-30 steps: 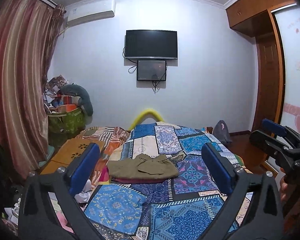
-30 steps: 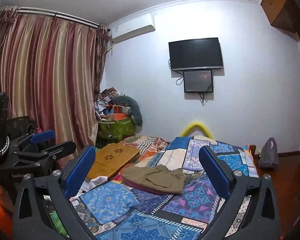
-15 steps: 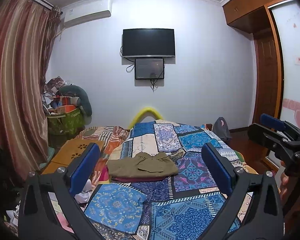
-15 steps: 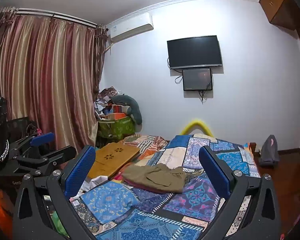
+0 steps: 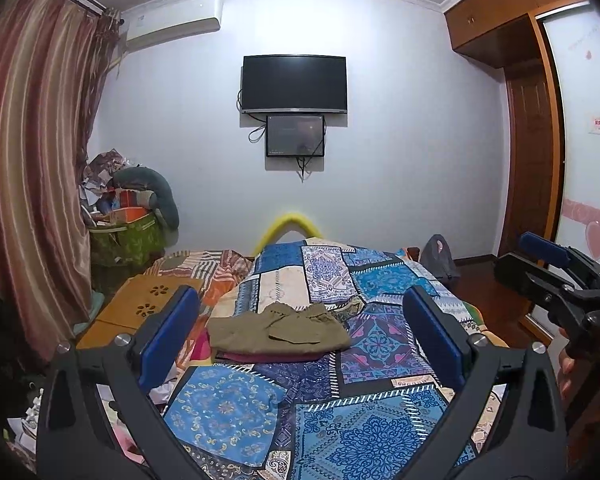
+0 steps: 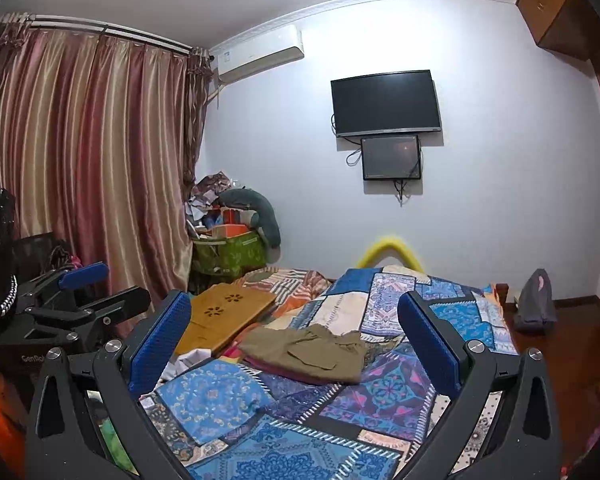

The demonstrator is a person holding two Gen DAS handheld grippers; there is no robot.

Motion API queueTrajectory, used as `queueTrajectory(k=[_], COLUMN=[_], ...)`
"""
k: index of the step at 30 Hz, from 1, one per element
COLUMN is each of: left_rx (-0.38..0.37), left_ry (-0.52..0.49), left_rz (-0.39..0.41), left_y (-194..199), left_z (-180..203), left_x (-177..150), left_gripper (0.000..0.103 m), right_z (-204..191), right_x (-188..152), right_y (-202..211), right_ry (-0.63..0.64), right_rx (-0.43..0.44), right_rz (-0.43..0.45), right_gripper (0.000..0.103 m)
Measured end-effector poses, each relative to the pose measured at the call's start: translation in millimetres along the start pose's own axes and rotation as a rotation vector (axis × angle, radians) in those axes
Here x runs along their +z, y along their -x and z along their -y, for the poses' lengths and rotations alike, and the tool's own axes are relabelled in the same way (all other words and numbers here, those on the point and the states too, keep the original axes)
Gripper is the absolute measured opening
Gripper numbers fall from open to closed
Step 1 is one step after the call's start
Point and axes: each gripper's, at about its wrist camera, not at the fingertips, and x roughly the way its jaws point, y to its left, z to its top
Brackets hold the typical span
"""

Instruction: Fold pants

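Folded olive-brown pants (image 5: 278,330) lie on top of a dark red folded garment (image 5: 268,357) in the middle of the patchwork bedspread (image 5: 364,432); they also show in the right wrist view (image 6: 306,352). My left gripper (image 5: 300,336) is open and empty, held back from the pants above the near part of the bed. My right gripper (image 6: 294,344) is open and empty too, also well short of the pants. Each gripper shows at the edge of the other's view: the right one (image 5: 556,276) and the left one (image 6: 88,292).
A wooden lap tray (image 5: 140,306) lies left of the pants on a striped cloth. A green basket of clutter (image 5: 126,236) stands by the curtain (image 5: 28,184). A TV (image 5: 294,84) hangs on the far wall. A wardrobe (image 5: 540,120) and a grey bag (image 5: 438,258) are at the right.
Both grippers have tilted up slightly and stayed open and empty; the pants have not moved.
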Motion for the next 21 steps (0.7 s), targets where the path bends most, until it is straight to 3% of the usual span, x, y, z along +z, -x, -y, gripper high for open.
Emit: queueTrajectory(k=[21], left_rx=[0.000], left_ry=[-0.017], left_rz=[-0.003], left_y=[-2.9], left_z=[3.4], left_x=[-0.9], left_gripper=[0.103], right_z=[-1.9], right_x=[-1.6], right_y=[0.9], right_ry=[-0.013], right_rx=[-0.011], right_rz=[0.001], right_gripper=[0.103])
